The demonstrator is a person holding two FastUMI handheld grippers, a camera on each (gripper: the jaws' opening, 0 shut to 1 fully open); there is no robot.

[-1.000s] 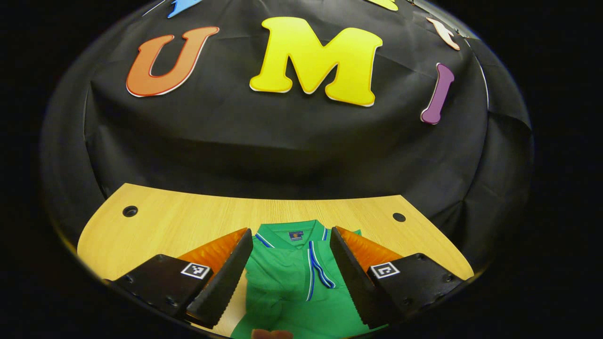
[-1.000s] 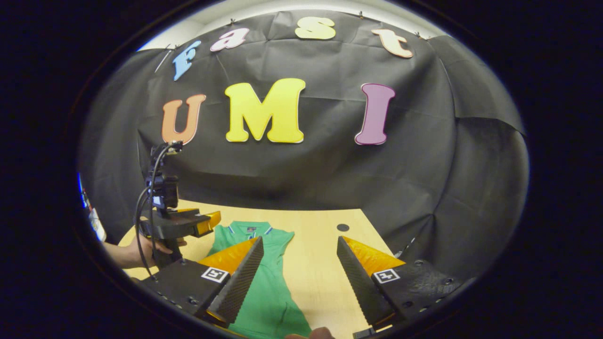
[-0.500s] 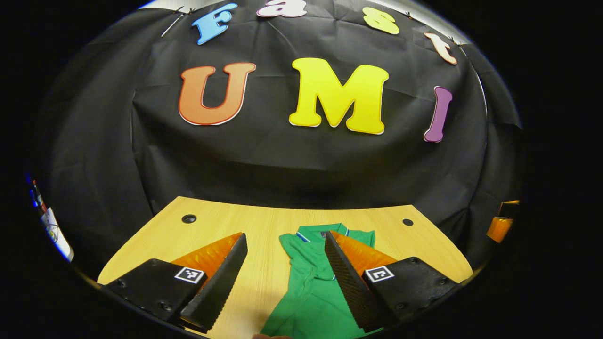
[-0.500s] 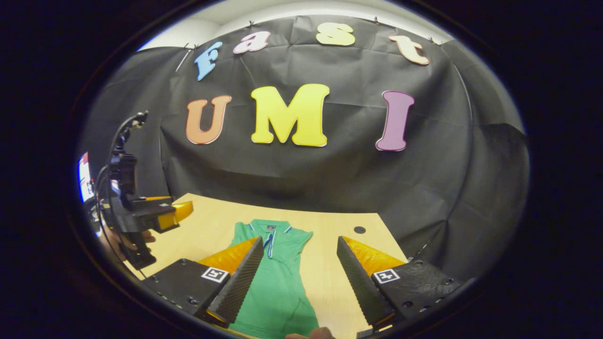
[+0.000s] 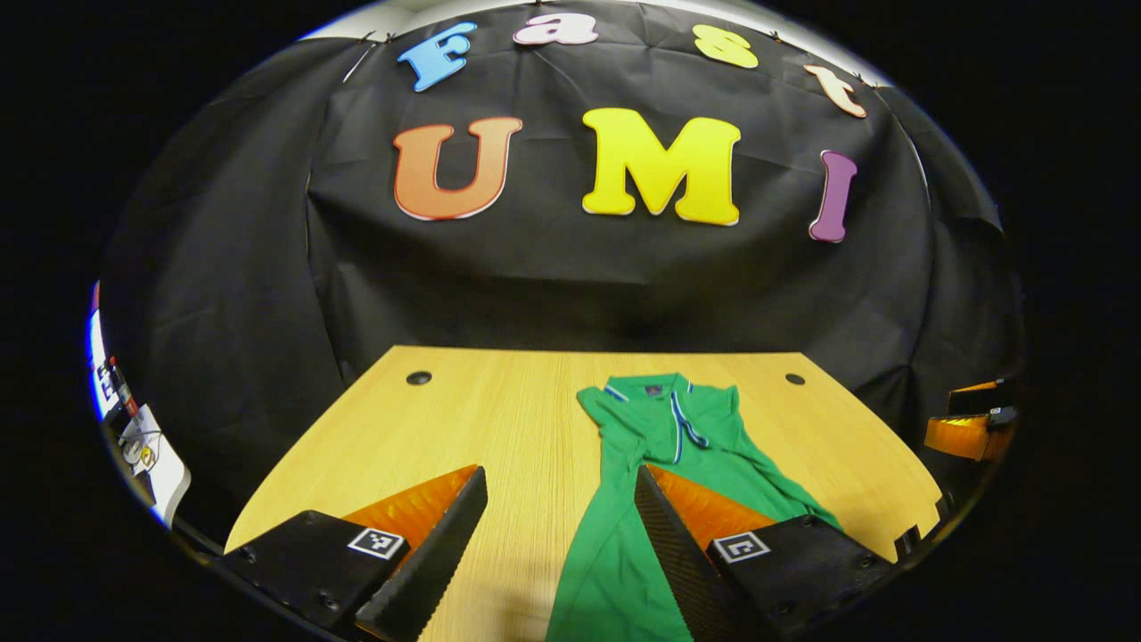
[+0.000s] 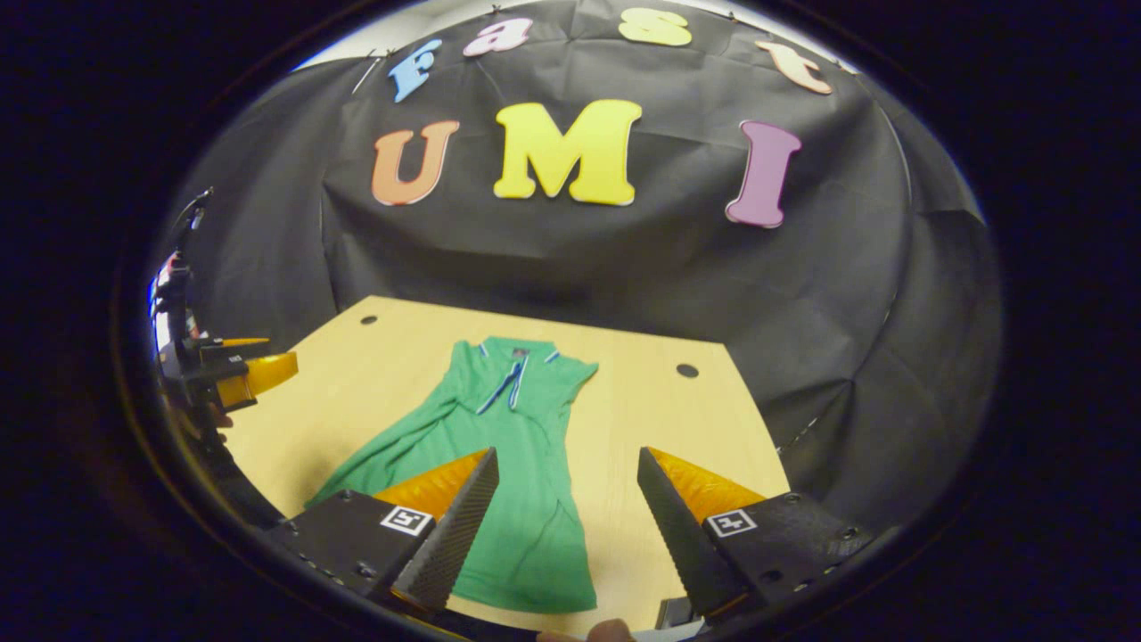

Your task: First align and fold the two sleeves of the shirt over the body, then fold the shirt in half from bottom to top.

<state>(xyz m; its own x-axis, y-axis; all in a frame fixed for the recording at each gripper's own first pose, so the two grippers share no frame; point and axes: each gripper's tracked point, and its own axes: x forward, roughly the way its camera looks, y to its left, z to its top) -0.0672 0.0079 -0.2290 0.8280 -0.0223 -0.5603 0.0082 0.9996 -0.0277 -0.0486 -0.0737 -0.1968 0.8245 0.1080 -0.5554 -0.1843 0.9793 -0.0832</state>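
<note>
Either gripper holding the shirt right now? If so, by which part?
Nothing held. Left gripper and right gripper are both open above the green shirt, which lies on the table.

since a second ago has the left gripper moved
Yes. In the left gripper view the left gripper has pulled back and to the left: the shirt collar sat between its fingers, and now the table hole and collar lie farther off.

A recording booth: black cloth wall (image 5: 553, 276) hung behind a bare wooden table (image 5: 499, 428) with cable holes.
</note>
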